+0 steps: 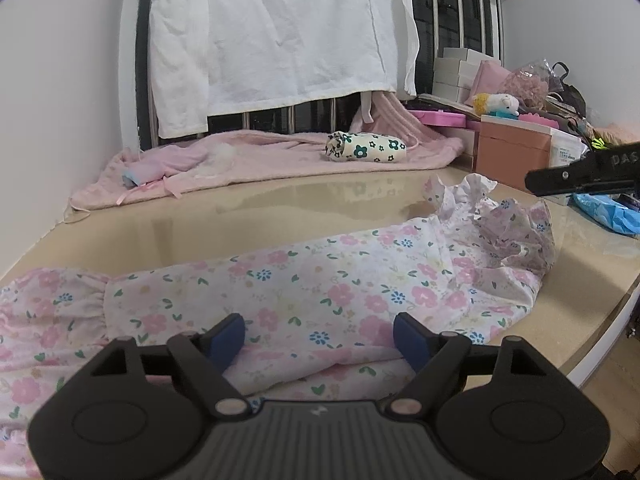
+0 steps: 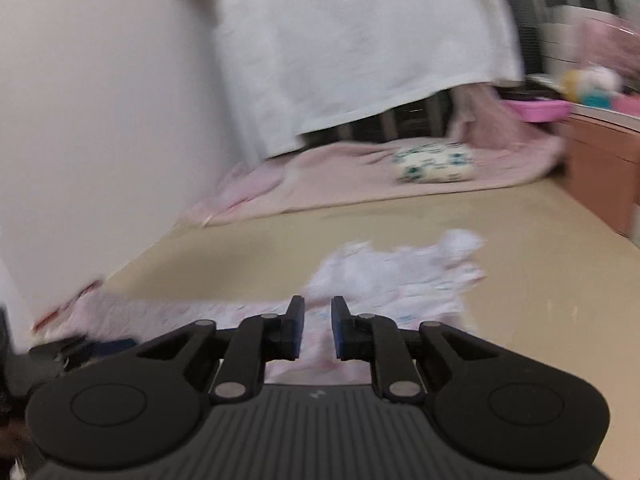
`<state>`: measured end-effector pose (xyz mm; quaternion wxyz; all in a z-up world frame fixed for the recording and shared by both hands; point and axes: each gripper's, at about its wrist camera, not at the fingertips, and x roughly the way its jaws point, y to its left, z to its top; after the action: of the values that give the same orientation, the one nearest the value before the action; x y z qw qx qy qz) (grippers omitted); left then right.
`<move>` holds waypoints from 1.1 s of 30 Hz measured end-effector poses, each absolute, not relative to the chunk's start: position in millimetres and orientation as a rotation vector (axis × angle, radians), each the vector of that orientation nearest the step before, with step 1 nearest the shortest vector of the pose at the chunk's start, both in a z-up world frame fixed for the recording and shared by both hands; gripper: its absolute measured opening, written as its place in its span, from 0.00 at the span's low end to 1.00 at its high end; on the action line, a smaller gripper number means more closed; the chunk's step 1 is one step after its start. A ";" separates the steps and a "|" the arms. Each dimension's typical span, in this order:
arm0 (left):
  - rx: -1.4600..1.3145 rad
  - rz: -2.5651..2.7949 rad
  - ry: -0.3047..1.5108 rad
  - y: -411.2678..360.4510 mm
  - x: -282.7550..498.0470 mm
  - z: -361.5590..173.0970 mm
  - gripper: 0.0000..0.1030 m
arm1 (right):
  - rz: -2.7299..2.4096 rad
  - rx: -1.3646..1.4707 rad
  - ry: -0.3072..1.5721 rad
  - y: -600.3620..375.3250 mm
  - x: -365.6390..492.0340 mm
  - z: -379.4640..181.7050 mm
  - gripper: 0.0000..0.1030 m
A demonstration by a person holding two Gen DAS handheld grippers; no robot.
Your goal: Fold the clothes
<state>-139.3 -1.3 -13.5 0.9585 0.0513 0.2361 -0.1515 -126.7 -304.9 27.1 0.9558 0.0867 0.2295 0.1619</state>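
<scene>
A white garment with pink and blue flowers [image 1: 320, 280] lies lengthwise across the beige tabletop [image 1: 280, 208], its ruffled end [image 1: 500, 220] bunched up at the right. My left gripper [image 1: 319, 336] hovers low over the near part of the garment, its blue pads wide apart and pressing on nothing. In the blurred right wrist view, my right gripper [image 2: 318, 328] is just above the garment [image 2: 400, 276] near the ruffled end. Its jaws show a narrow gap with nothing between them. A black finger [image 1: 568, 178] of that gripper reaches in from the right edge of the left wrist view.
A pink blanket [image 1: 260, 156] with a rolled floral bundle [image 1: 366, 147] lies at the back under a hanging white cloth [image 1: 272, 40]. Boxes [image 1: 512, 148], a plush toy and bags crowd the back right. A blue bag [image 1: 608, 212] lies by the table's right edge [image 1: 600, 344]. A wall stands left.
</scene>
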 end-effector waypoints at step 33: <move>0.080 -0.258 0.543 -2.7 -122.9 -1.9 0.80 | 0.711 -0.410 0.596 -384.3 -94.8 24.1 0.14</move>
<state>-122.9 -2.7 -1.9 0.9543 0.0395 0.2674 -0.1272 -94.8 -384.3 24.1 0.8742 -0.1964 0.2852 0.3403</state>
